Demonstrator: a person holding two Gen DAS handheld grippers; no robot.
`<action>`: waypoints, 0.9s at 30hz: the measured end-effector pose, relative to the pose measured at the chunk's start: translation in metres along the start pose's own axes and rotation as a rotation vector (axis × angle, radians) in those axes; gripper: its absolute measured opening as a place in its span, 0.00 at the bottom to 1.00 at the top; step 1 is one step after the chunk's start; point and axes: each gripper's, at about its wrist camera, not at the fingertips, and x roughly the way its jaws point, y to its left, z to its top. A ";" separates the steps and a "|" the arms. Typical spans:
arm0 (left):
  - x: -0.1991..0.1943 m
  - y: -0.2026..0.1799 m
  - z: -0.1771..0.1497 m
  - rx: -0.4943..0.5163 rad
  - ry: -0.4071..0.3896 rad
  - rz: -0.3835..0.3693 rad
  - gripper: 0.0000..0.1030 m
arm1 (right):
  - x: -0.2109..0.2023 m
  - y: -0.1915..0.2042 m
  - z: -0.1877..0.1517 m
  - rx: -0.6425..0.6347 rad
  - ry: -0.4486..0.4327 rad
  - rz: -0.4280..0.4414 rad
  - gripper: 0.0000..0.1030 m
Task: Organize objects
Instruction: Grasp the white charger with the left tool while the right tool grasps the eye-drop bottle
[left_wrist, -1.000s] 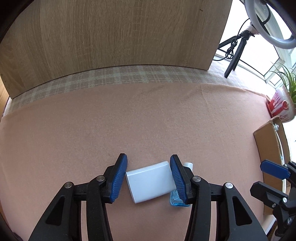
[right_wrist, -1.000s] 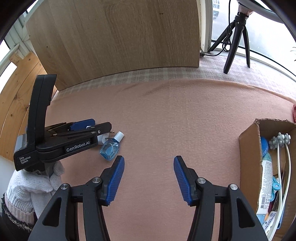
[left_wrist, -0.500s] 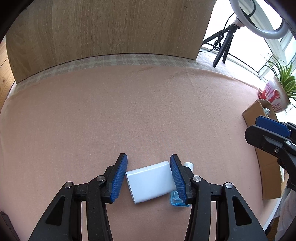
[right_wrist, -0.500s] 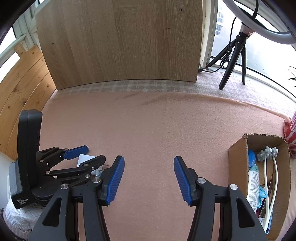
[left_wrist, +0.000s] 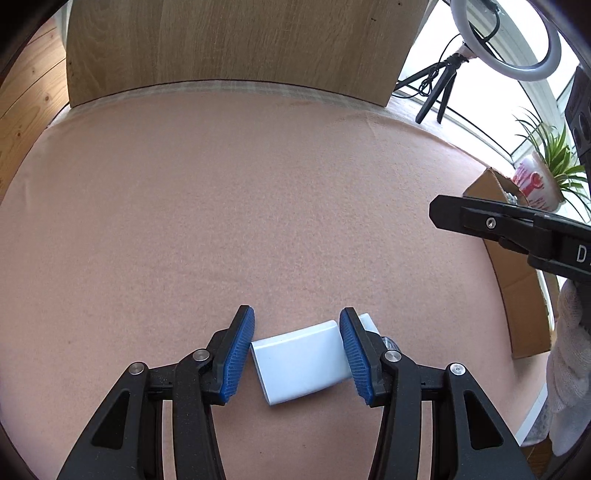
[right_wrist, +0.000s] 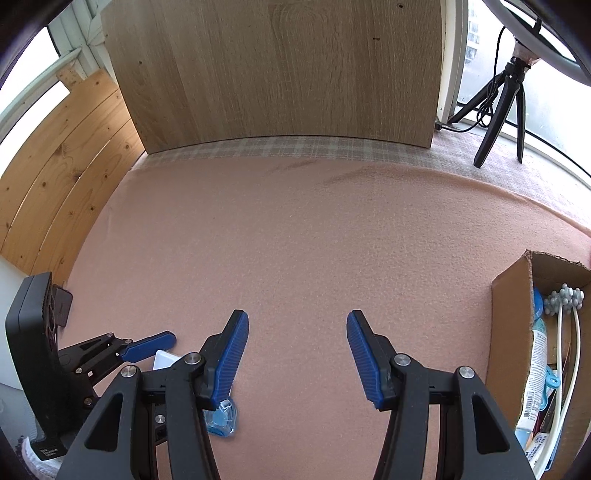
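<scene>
My left gripper is shut on a white rectangular box, a blue pad pressing on each end. A small clear blue bottle with a white cap sits against the outside of the right finger; I cannot tell whether it is held. In the right wrist view the left gripper's fingers and the white box show at the lower left. My right gripper stands open over bare pink cloth with nothing between its pads. It enters the left wrist view side-on as the right gripper.
An open cardboard box with a tube, white stems and several small items stands at the right, seen too as the cardboard box. A wooden board backs the table. A tripod, a potted plant and a gloved hand lie to the right.
The left gripper has travelled across the cloth with the white box in it; the cardboard box and right gripper now look nearer in its view. Neither gripper's jaws have changed.
</scene>
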 end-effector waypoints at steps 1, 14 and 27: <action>-0.003 0.002 -0.005 -0.016 -0.004 -0.002 0.51 | 0.003 0.003 -0.005 -0.007 0.015 0.011 0.50; -0.048 0.015 -0.038 -0.072 -0.072 0.100 0.61 | 0.023 0.030 -0.059 -0.087 0.093 0.053 0.50; -0.062 0.014 -0.070 -0.069 -0.014 0.031 0.60 | 0.036 0.053 -0.065 -0.209 0.101 -0.014 0.56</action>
